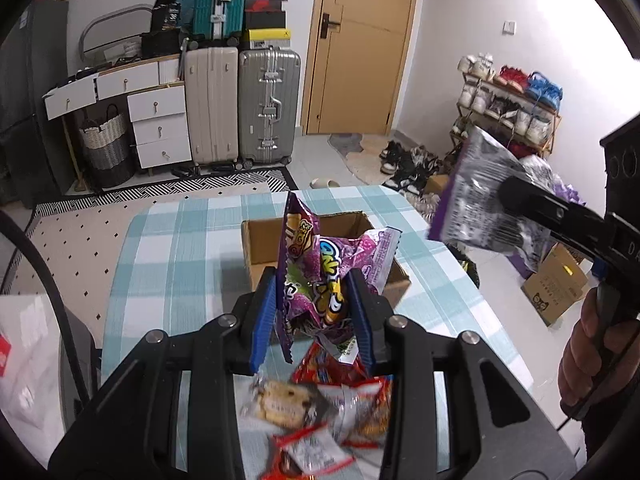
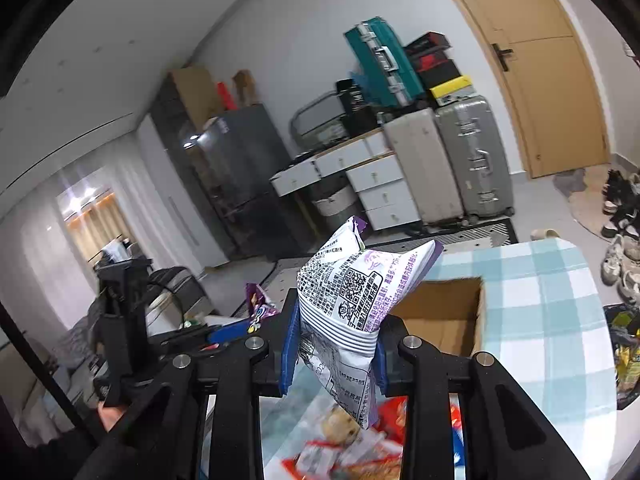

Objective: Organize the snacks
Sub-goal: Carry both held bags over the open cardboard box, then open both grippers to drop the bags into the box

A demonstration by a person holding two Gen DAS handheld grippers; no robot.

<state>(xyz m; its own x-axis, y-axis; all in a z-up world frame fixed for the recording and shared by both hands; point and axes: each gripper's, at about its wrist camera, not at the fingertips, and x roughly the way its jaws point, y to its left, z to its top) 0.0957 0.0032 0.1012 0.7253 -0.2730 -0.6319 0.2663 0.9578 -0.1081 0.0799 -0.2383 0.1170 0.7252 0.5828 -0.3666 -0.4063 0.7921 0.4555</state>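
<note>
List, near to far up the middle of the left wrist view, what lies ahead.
Blurred red-and-white snack packets → left gripper clamping a purple snack bag → open brown cardboard box → checked tablecloth's far edge.

Setting was a lived-in home room. Suitcases (image 1: pixel 240 104) stood stacked by a white drawer unit (image 1: pixel 160 120), a loaded shoe rack (image 1: pixel 508 108) beside a wooden door (image 1: pixel 360 44), a checked tablecloth (image 1: pixel 180 232) nearby.
</note>
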